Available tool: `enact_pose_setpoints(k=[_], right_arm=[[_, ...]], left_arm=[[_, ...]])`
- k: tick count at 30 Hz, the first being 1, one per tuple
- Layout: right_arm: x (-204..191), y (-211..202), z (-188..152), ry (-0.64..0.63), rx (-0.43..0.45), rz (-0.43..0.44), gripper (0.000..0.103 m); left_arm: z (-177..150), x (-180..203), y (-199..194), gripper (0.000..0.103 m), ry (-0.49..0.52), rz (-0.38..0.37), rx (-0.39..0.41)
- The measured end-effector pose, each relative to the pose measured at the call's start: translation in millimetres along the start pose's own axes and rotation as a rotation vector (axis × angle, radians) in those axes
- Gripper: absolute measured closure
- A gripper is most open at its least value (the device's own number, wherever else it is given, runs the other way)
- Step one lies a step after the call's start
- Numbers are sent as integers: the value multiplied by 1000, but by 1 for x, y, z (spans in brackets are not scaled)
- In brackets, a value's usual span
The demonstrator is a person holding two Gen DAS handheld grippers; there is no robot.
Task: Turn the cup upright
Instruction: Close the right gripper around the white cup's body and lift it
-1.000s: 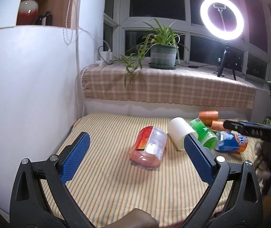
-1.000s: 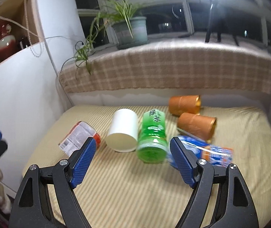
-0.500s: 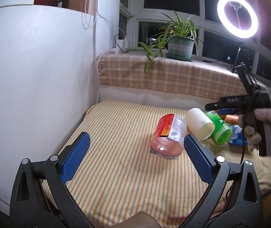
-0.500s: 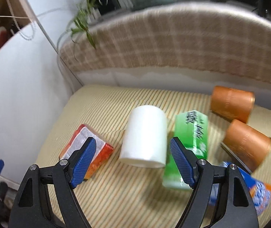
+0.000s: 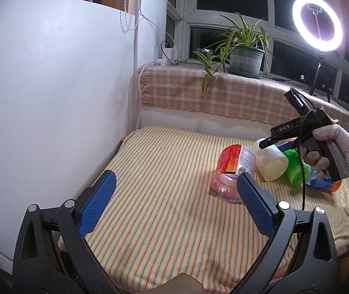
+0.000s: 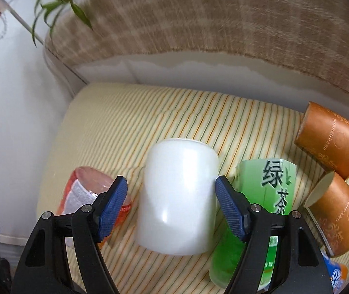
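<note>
A white cup lies on its side on the striped cloth, its mouth toward the camera. My right gripper is open, with one blue pad on each side of the cup, just above it; I cannot tell if the pads touch it. In the left wrist view the cup lies at mid-right under the right gripper, held by a gloved hand. My left gripper is open and empty, low over the near left of the cloth.
A pink-and-red plastic cup lies left of the white cup, a green tea cup right of it. Two orange paper cups and a blue one lie further right. White wall at left, plaid-covered sill with a plant behind.
My right gripper has moved forward and down over the white cup, which now sits between its pads. The left gripper has drawn back and left a little.
</note>
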State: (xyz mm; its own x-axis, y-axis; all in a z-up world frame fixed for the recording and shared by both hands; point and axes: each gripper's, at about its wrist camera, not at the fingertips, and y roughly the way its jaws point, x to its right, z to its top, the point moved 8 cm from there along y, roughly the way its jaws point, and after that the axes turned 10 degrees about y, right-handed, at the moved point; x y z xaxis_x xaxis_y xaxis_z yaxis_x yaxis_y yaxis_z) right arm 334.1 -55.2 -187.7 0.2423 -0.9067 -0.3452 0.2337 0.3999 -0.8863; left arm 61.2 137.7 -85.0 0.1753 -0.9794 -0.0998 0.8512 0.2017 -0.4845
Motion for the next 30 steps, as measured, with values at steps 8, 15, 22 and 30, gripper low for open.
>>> enact_pose_setpoints(k=[8, 15, 22, 30], right_arm=[[-4, 23, -1, -55, -69, -49, 29], [-10, 15, -4, -123, -45, -43, 30], [-19, -21, -13, -237, 11, -30, 30], [-38, -66, -57, -504, 23, 10, 30]], left_arm=[[1, -2, -1, 2, -4, 9, 1], [3, -2, -5, 2, 2, 16, 7], [5, 2, -8, 2, 18, 12, 11], [7, 17, -11, 2, 61, -12, 16]])
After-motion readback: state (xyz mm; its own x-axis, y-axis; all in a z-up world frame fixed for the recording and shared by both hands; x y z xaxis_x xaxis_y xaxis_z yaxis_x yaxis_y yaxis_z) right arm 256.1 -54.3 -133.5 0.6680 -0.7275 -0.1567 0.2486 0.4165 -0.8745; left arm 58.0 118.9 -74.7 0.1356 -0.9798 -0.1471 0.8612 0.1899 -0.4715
